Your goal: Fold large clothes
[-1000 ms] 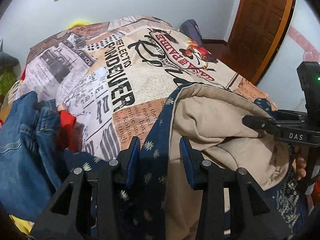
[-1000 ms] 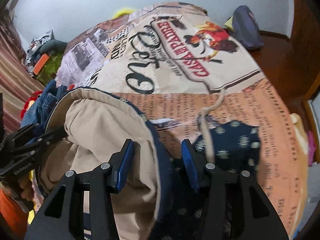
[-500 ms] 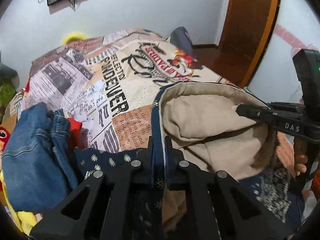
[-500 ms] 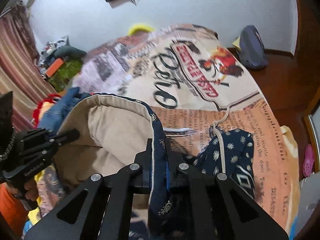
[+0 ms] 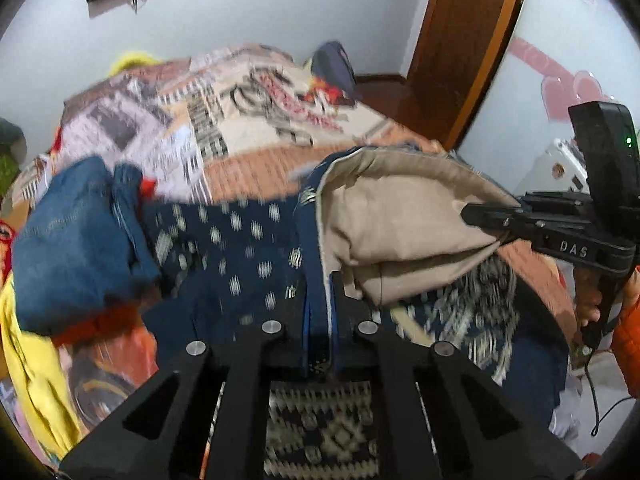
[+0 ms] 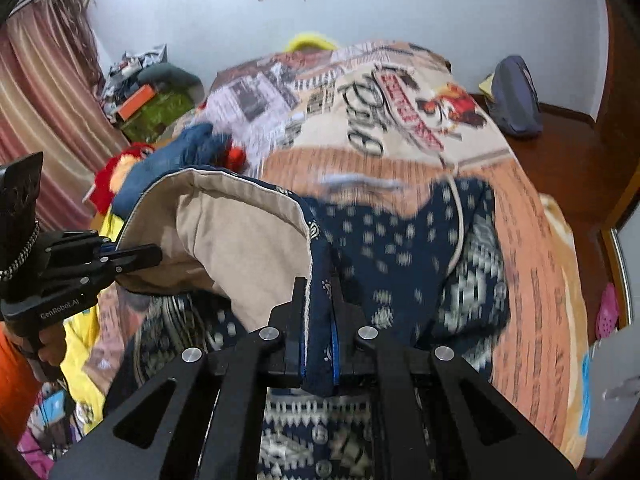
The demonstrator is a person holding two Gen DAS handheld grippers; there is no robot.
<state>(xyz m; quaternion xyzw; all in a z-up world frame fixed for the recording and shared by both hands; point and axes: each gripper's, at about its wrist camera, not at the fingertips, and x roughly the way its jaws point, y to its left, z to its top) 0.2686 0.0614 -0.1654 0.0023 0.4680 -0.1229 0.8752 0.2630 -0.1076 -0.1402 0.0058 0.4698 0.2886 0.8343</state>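
Left wrist view: left gripper (image 5: pixel 320 320), lower centre, jaws pressed together on the navy hem of a patterned navy garment (image 5: pixel 240 248) with beige lining (image 5: pixel 392 216), which drapes from frame centre over the bed. Right gripper (image 5: pixel 480 212), right edge, pinches the same hem farther along; white lettering "DAS" readable on its body. Folded denim (image 5: pixel 68 232) lies at left. Newspaper-print bedspread (image 5: pixel 208 128) fills the upper centre, its lettering too blurred to read. Wooden door (image 5: pixel 460 48) stands upper right. Right wrist view: right gripper (image 6: pixel 318 320), lower centre, jaws clamped on the navy hem, the garment (image 6: pixel 400 240) spreading to centre right with its lining (image 6: pixel 240 236) open at centre left. Left gripper (image 6: pixel 148 254), left edge, grips the lining's rim; label "GenRobot.AI" readable. Bedspread (image 6: pixel 360 104) lettering in upper centre blurred, illegible. Backpack (image 6: pixel 516 96) on the floor, upper right.
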